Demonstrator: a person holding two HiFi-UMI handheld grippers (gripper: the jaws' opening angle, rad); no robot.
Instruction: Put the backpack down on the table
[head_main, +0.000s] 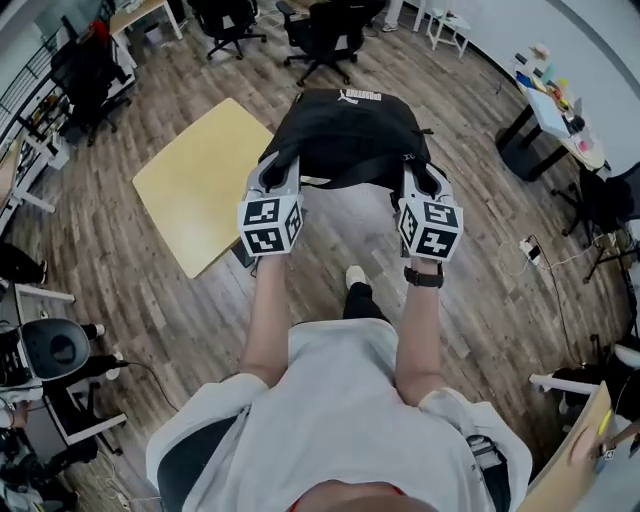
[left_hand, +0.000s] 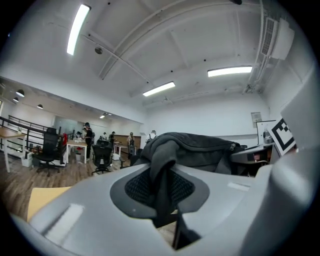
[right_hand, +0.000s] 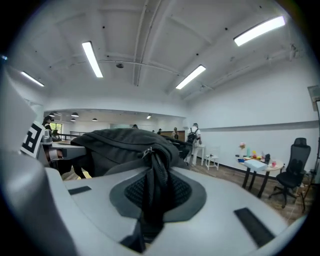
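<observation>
In the head view, the black backpack (head_main: 345, 140) hangs in the air between the two tongs. It is just beside the right edge of the yellow surface (head_main: 195, 190), mostly above the wood floor and not yet on the top. The left tongs (head_main: 283, 168) hold the side of the bag nearer to the surface, and the right tongs (head_main: 420, 182) hold the far side. The top of the surface looks bare.

In the left gripper view, the left tongs (left_hand: 165, 175) are pressed together on a fold of dark fabric of the backpack (left_hand: 200, 150). The fabric runs down between the two pads. A part of the surface (left_hand: 45, 197) shows low on the left, below the bag.

In the right gripper view, the right tongs (right_hand: 152, 192) are pinching a dark strap, close to a zipper, of the backpack (right_hand: 117, 142). The body of the bag rises behind the pads.

I judge that the step in hand is the carrying. The next move calls for bringing both tongs sideways together until the bag is over the middle of the surface, then lowering it level until its bottom rests there, and only then spreading the tongs.
</observation>
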